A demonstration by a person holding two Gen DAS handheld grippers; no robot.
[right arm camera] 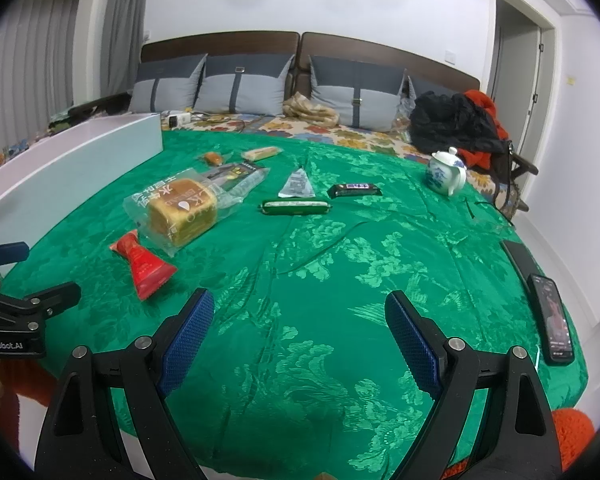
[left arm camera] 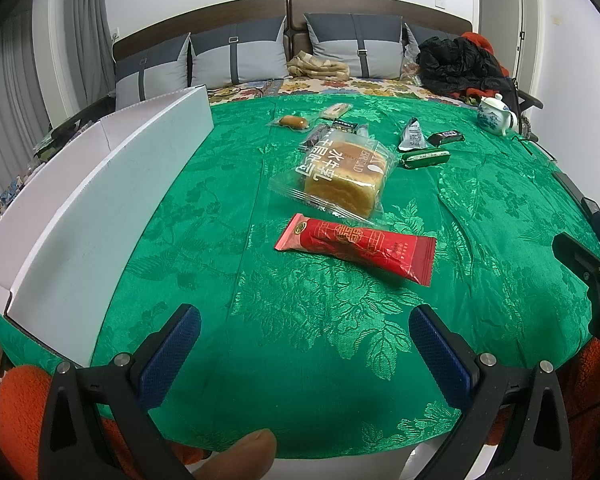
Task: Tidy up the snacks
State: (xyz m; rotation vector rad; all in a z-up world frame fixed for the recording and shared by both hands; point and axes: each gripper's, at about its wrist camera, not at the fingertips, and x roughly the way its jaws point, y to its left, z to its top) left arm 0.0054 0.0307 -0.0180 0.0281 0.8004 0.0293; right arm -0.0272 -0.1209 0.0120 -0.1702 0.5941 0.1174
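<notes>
Left wrist view: left gripper (left arm camera: 304, 340) spread wide, empty, above the green cloth (left arm camera: 260, 360); red packet (left arm camera: 356, 248) lies nearest ahead, white box (left arm camera: 100, 200) at left. Right wrist view: right gripper (right arm camera: 300, 340) also spread, empty; bread bag (right arm camera: 180, 210) and bars well ahead. Nothing picked yet — likely next, reach forward and close on the red packet, then carry it to the box.

Glossy green brocade cloth (left arm camera: 300, 340); shiny red foil wrapper (left arm camera: 356, 246).

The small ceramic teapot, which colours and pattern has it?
White with a blue painted pattern; the right wrist view shows it best.
</notes>
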